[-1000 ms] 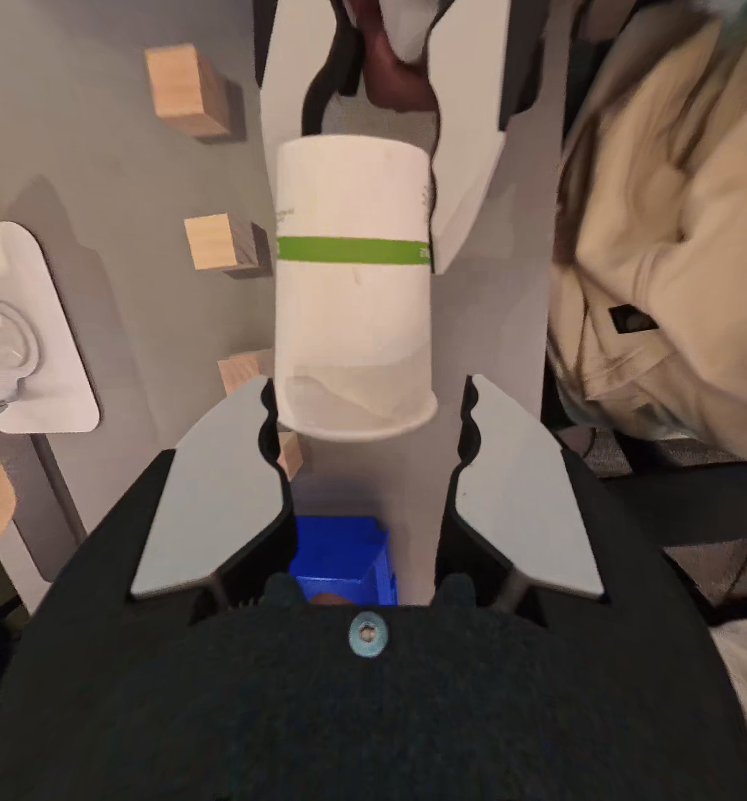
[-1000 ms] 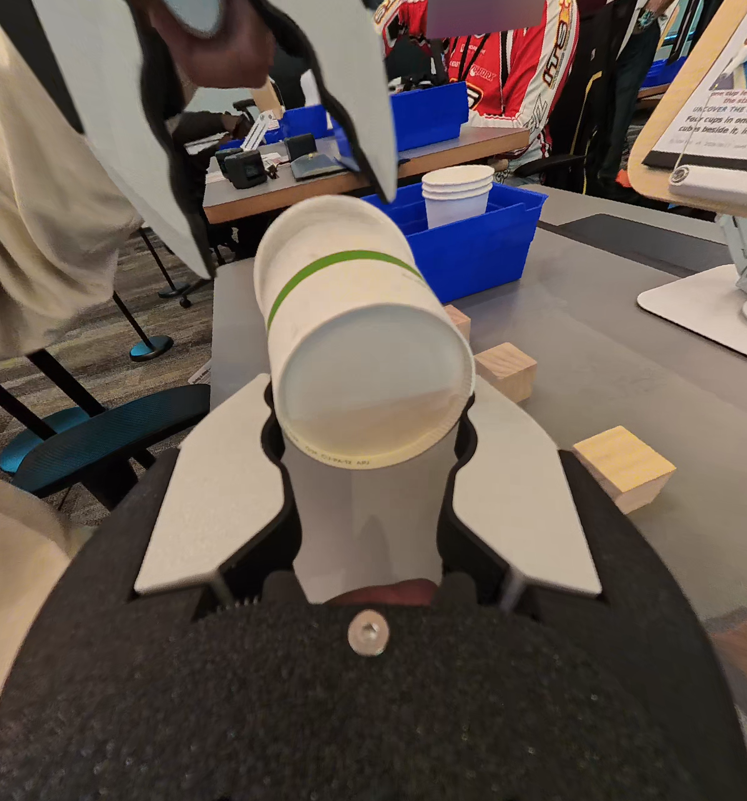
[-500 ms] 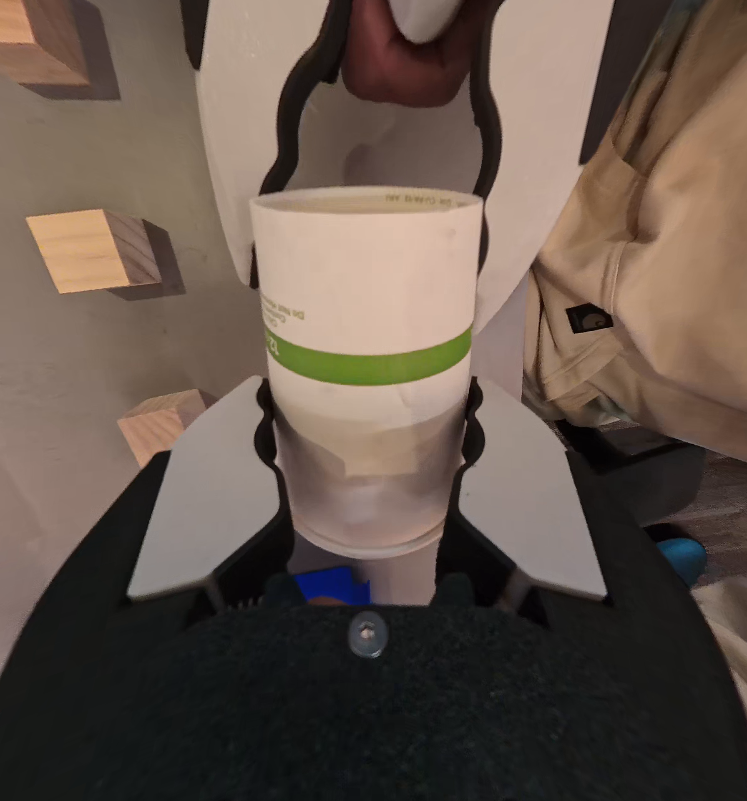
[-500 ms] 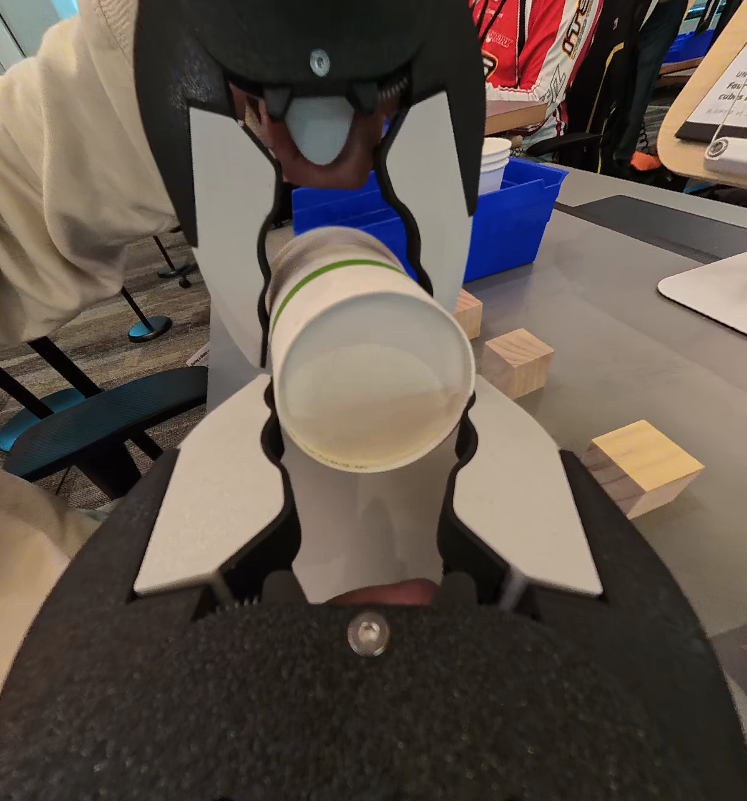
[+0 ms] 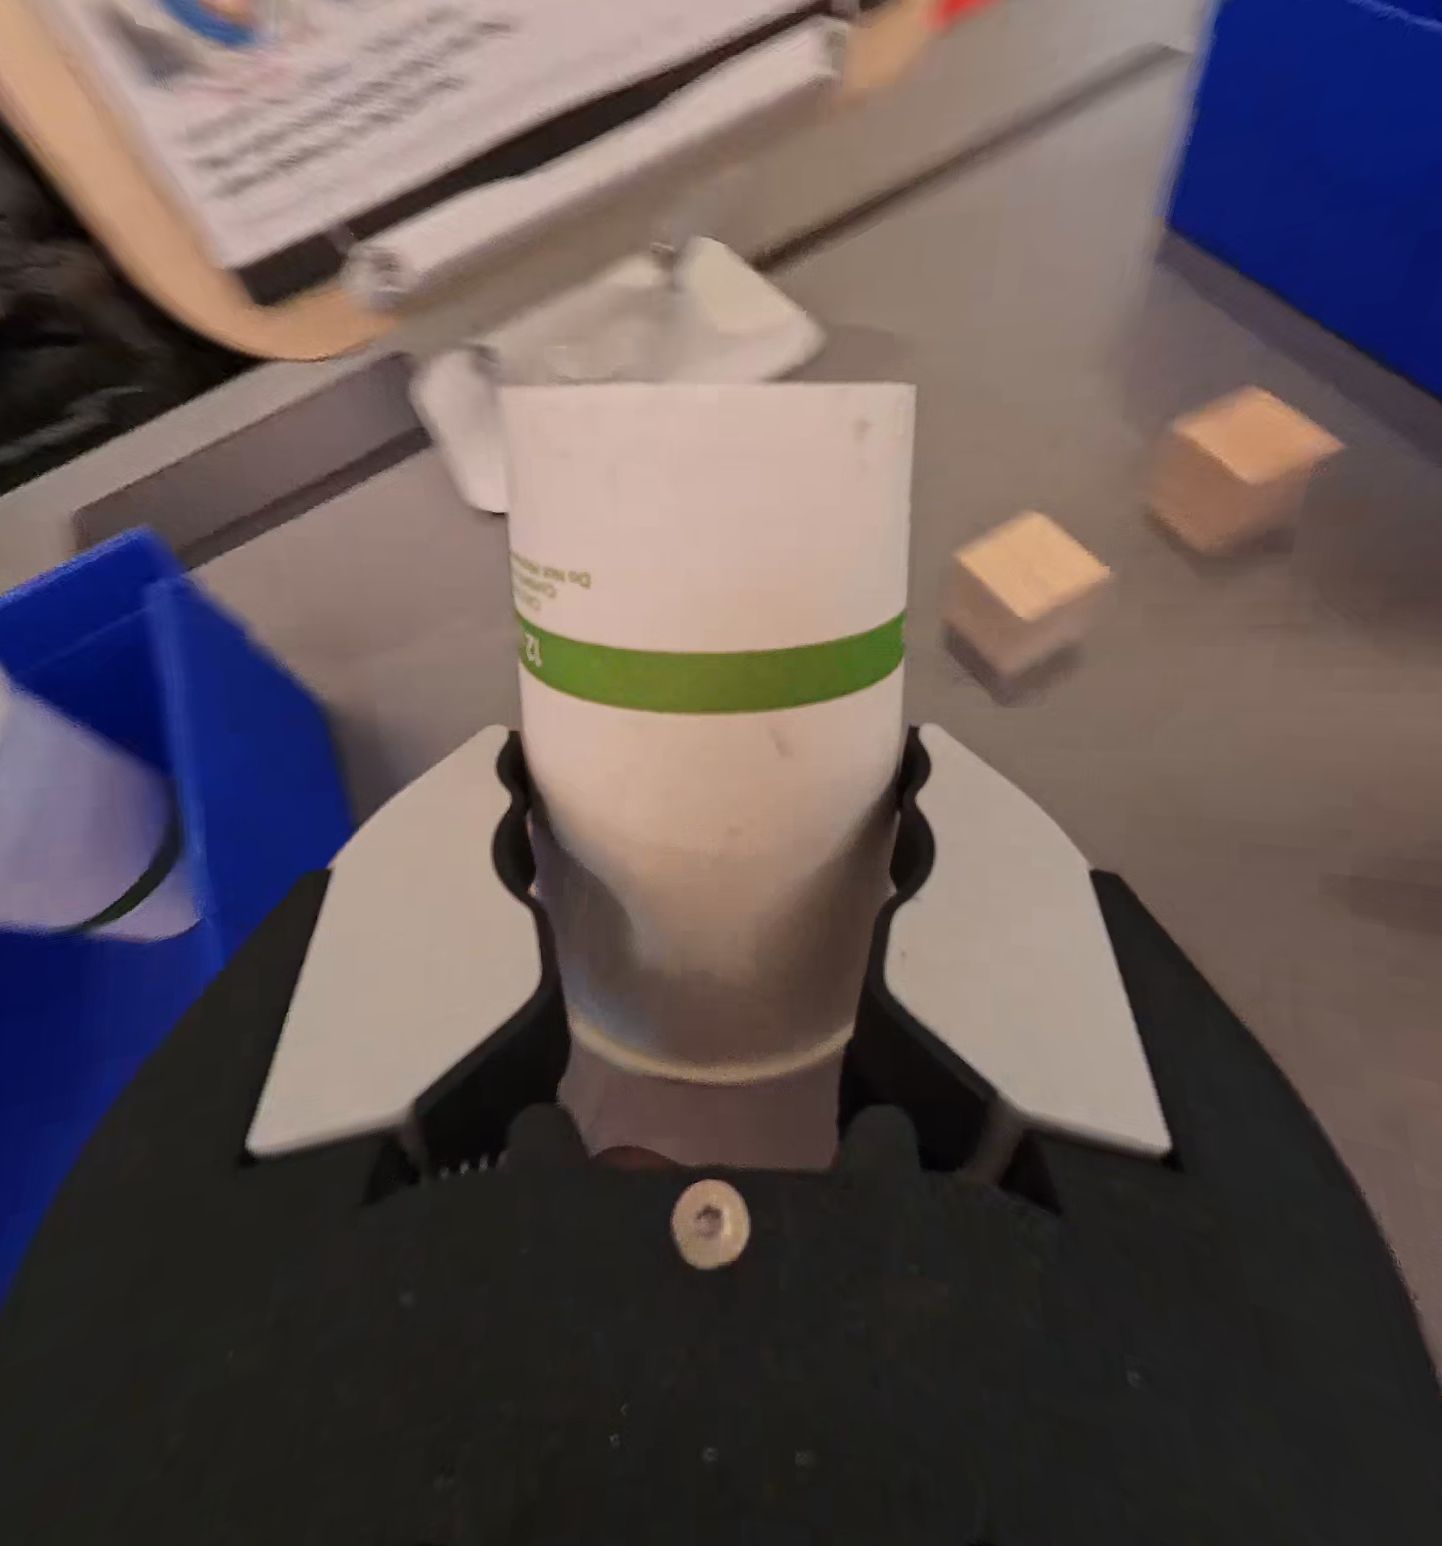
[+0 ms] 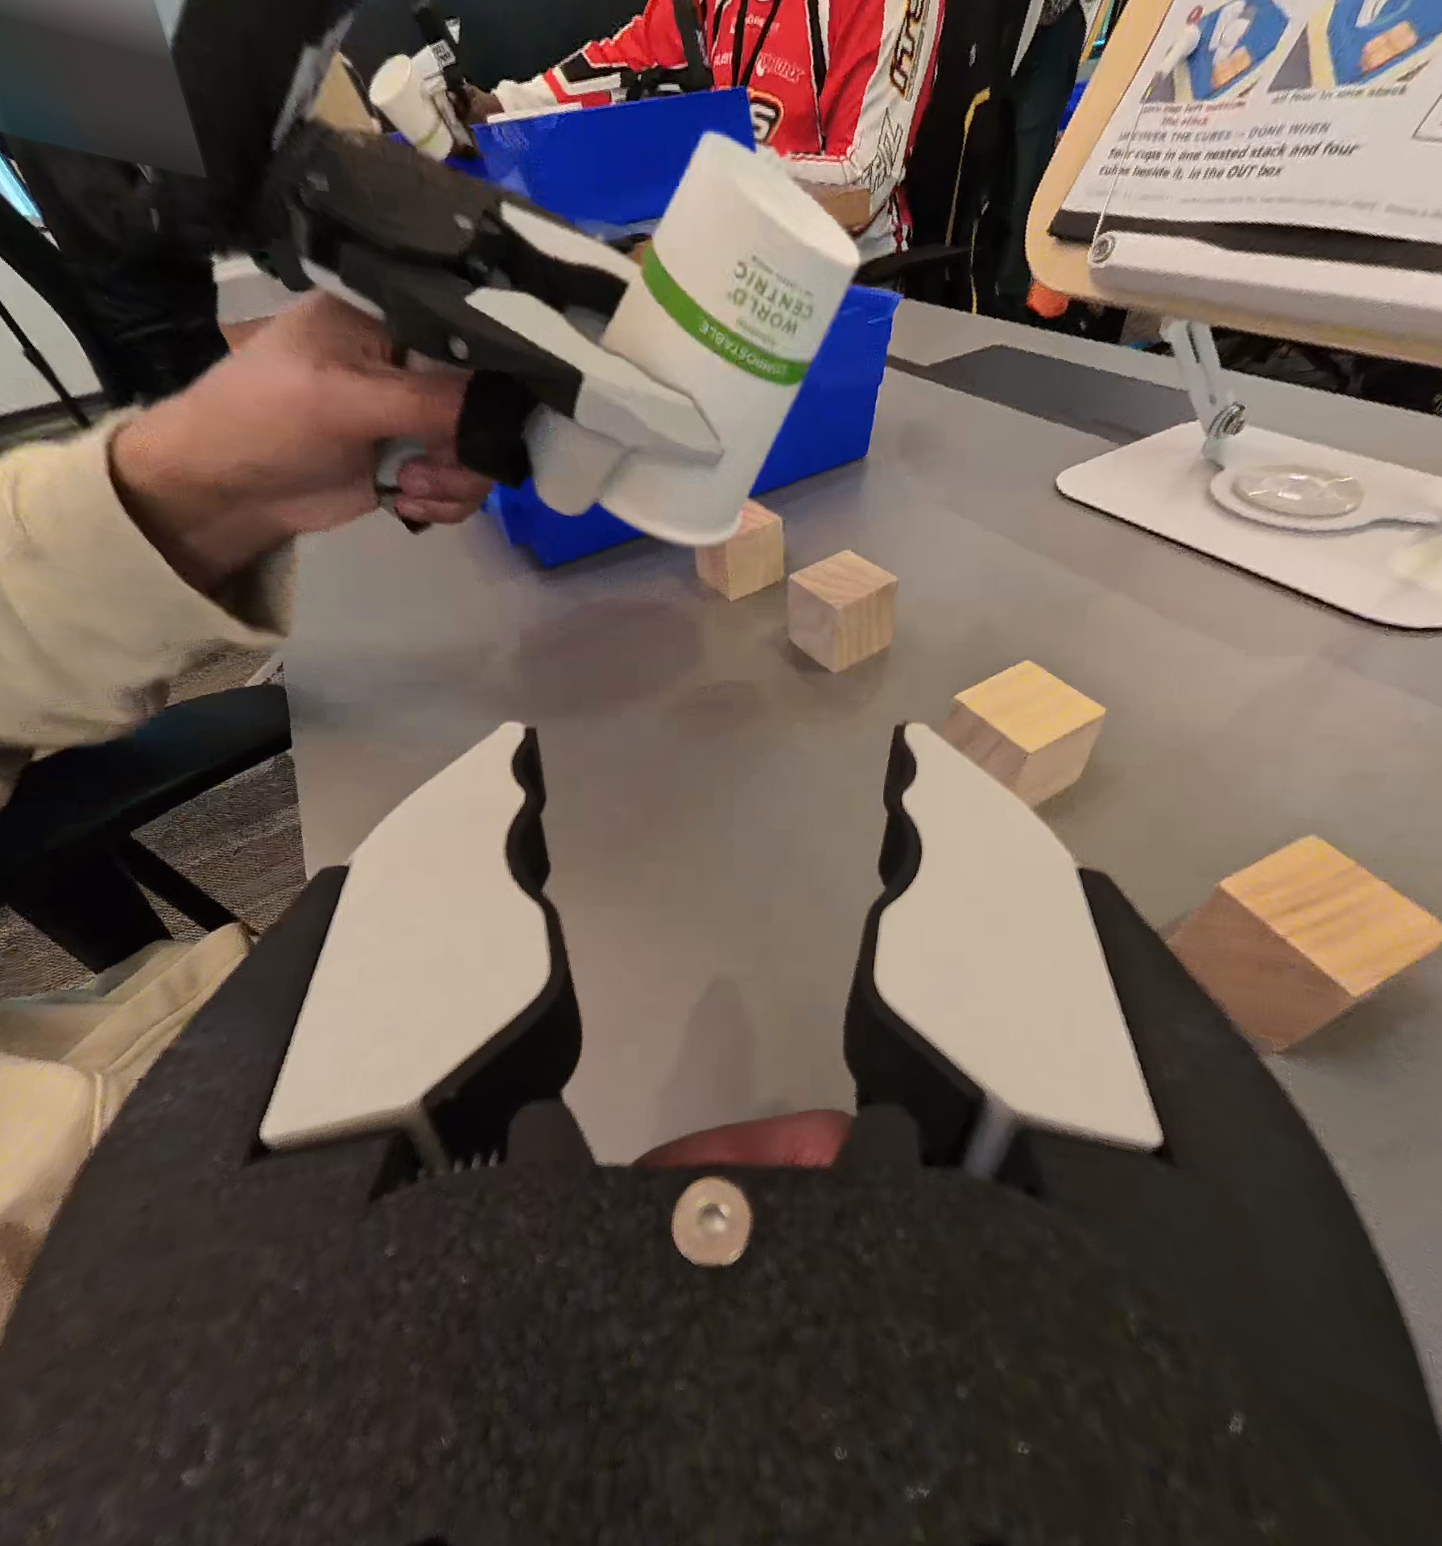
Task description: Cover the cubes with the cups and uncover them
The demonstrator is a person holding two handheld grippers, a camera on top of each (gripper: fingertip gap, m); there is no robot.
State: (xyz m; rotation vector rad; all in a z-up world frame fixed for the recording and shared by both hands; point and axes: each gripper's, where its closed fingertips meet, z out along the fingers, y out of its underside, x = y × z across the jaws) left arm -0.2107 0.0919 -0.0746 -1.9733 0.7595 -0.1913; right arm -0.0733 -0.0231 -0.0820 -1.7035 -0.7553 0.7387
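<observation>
My left gripper (image 5: 709, 744) is shut on a white paper cup with a green band (image 5: 709, 586), gripping near its rim, with the closed base pointing away. In the right wrist view the left gripper (image 6: 667, 418) holds the cup (image 6: 734, 335) tilted in the air, mouth down, just above the farthest wooden cube (image 6: 741, 552). Three more cubes (image 6: 841, 609), (image 6: 1022, 729), (image 6: 1303, 937) lie in a row on the grey table (image 6: 700, 836). My right gripper (image 6: 713, 744) is open and empty, low over the table. Two cubes (image 5: 1027, 590), (image 5: 1240, 468) show blurred in the left wrist view.
A blue bin (image 6: 826, 401) stands behind the cubes. Blue bins also show at left (image 5: 224, 711) and right (image 5: 1353, 167) in the left wrist view. A white stand (image 6: 1286, 519) with a sign board stands at the back right. A person's hand and sleeve (image 6: 199, 502) are at left, and the table edge and a chair lie beyond.
The right gripper has let go of the cup, opened and drawn back. The left gripper has closed on the cup and swung it over towards the cubes.
</observation>
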